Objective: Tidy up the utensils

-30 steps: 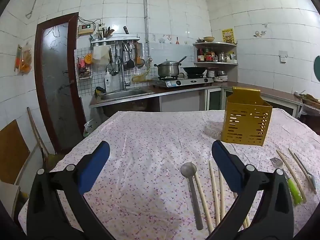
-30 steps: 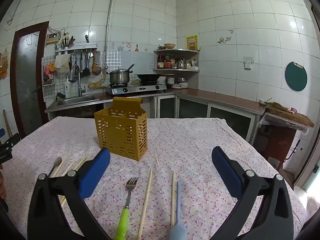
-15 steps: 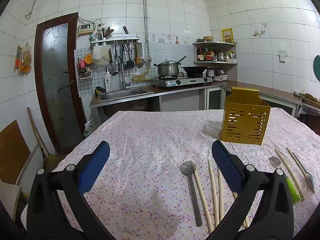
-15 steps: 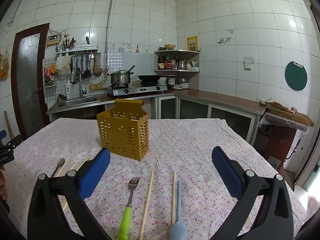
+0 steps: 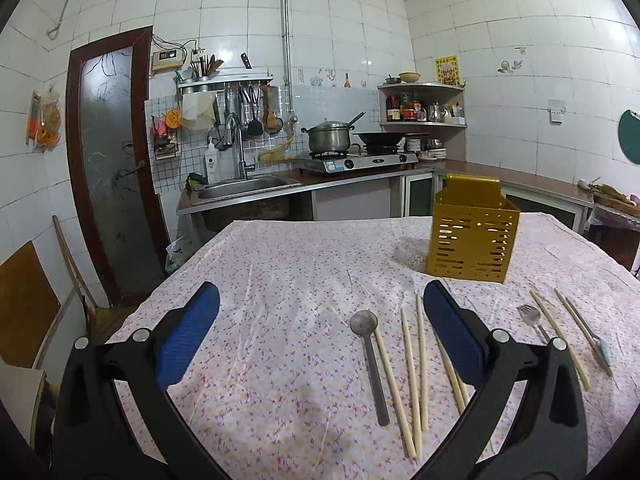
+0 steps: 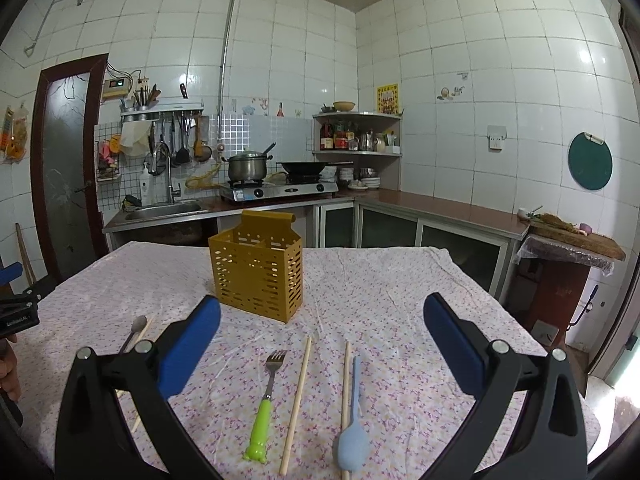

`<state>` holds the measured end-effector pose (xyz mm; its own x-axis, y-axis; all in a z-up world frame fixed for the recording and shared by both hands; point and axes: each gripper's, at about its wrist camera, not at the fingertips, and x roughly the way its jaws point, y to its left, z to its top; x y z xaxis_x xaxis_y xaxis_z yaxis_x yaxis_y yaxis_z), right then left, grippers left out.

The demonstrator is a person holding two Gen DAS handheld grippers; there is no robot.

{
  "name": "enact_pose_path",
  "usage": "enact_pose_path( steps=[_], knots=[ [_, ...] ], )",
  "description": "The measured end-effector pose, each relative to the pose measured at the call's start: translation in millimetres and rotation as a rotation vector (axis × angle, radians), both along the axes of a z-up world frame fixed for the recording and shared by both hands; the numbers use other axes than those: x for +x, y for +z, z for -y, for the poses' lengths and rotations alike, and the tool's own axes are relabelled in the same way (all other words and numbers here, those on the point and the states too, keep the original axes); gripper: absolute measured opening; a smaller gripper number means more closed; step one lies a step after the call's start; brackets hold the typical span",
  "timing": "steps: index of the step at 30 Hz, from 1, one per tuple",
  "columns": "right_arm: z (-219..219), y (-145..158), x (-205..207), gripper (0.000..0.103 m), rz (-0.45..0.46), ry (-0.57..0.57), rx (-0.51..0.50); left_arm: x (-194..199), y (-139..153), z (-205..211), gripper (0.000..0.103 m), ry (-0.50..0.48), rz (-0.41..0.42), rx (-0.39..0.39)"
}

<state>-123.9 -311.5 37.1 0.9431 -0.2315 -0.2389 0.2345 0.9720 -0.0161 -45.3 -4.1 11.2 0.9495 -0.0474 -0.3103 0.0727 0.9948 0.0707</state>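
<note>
Right now the yellow utensil holder (image 6: 258, 270) stands upright on the table (image 6: 380, 280), which has a cloth with tiny pink flowers on it. The holder has lots of little slots in its sides. Nothing sticks out of its top.

Near the holder, the utensils lie flat on the cloth. A fork with a green handle (image 6: 266, 400) lies with its prongs toward the holder. Just beside it is one wooden chopstick (image 6: 296, 404). Next comes another chopstick (image 6: 345, 384), touching or almost touching a light blue spoon (image 6: 353, 428). Over on the left side lie a metal spoon (image 5: 370, 354) and a bunch of chopsticks (image 5: 408, 364) close to it.

The right gripper (image 6: 320, 344) hangs above the fork and the chopsticks. Its blue pads are spread wide and hold nothing. The left gripper (image 5: 320, 332) hangs above the metal spoon. Its pads are spread wide too, and it is empty. The right view shows a bit of a person's hand (image 6: 10, 372) at the left edge.

Behind the table is a kitchen with white tiles, a sink (image 6: 164, 210) and a stove (image 6: 280, 190) with a pot (image 6: 246, 168) on it.
</note>
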Motion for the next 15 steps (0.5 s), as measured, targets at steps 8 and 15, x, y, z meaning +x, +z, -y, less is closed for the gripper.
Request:
enact_pose_path(
  steps=[8,15],
  knots=[
    [-13,12,-38,0.099,0.022,0.016,-0.014,-36,10,1,0.099,-0.034,0.028,-0.019],
    [-15,14,-48,0.099,0.028,0.035,-0.022,-57,15,4,0.099,-0.063,0.035,-0.025]
  ],
)
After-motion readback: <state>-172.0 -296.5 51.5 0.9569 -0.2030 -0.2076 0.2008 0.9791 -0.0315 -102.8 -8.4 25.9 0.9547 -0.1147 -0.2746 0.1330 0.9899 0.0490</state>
